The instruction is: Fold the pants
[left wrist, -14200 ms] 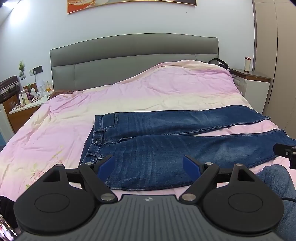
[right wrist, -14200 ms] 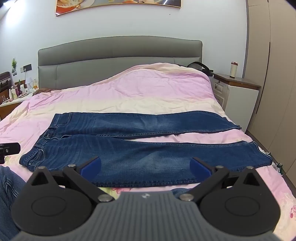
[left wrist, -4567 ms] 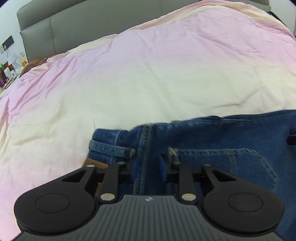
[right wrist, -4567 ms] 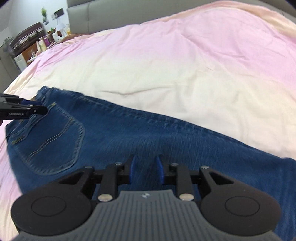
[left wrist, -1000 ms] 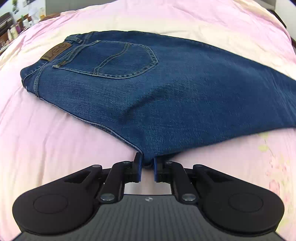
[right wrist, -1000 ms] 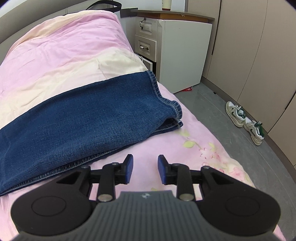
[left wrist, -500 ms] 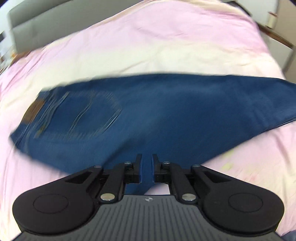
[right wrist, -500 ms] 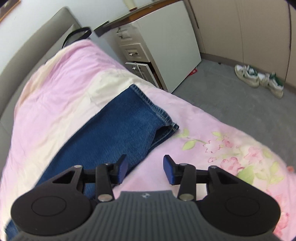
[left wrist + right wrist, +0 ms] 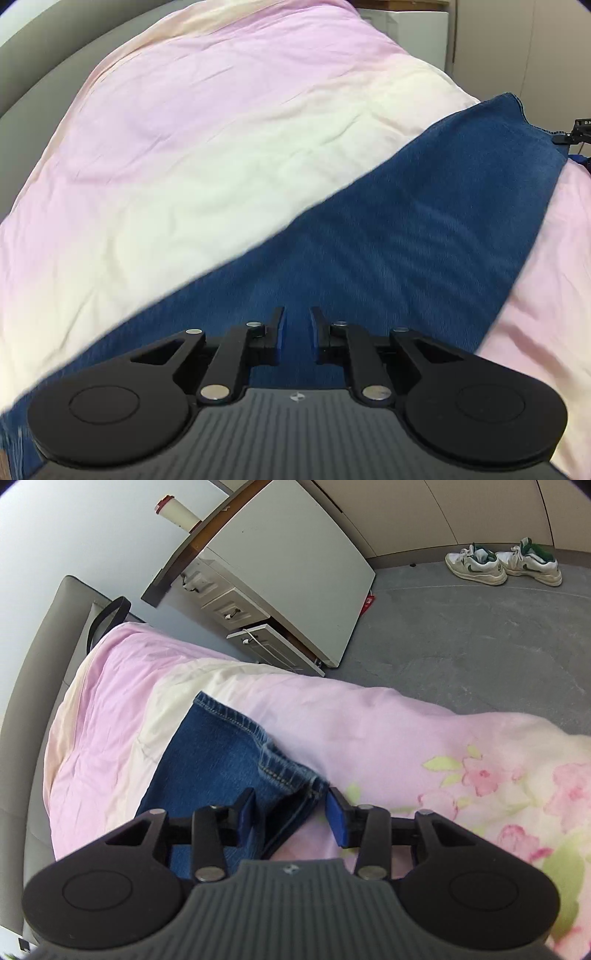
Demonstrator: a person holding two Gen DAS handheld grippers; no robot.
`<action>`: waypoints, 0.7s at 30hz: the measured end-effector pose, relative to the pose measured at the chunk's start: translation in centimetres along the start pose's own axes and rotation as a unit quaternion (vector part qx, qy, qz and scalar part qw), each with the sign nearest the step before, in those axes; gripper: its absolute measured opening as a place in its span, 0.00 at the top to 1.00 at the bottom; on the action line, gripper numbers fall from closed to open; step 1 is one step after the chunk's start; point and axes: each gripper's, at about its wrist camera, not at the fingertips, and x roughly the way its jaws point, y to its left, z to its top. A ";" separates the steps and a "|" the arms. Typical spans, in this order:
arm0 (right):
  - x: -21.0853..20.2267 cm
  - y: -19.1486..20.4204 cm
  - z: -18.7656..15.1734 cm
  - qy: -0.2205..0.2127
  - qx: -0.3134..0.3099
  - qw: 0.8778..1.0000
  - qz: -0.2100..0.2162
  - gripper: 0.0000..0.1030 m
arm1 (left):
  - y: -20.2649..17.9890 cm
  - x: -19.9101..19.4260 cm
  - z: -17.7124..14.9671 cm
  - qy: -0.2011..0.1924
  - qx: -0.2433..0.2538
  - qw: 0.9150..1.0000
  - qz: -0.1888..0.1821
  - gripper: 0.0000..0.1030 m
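The jeans (image 9: 406,236) lie folded lengthwise across the bed (image 9: 221,147), the cuffs (image 9: 273,753) near its right edge, close to the corner by the nightstand (image 9: 280,572). The right gripper (image 9: 290,812) straddles the near cuff corner with its jaws apart, the denim between them but not pinched; I judge it is lining up to take the cuffs for a fold toward the waist. The left gripper (image 9: 297,328) hovers over mid-leg, its jaws parting, grasping nothing: denim lies below them, not between. Nothing blocks the fold on the quilt. Off the bed, a tumbler (image 9: 177,511) tops the nightstand, a lower drawer (image 9: 273,646) hangs open, and sneakers (image 9: 502,563) sit on the floor.
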 end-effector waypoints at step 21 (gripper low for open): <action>-5.8 8.7 1.4 -0.061 -0.177 0.982 0.006 0.91 | -0.4 4.7 4.0 0.012 -0.017 0.998 -0.057 0.83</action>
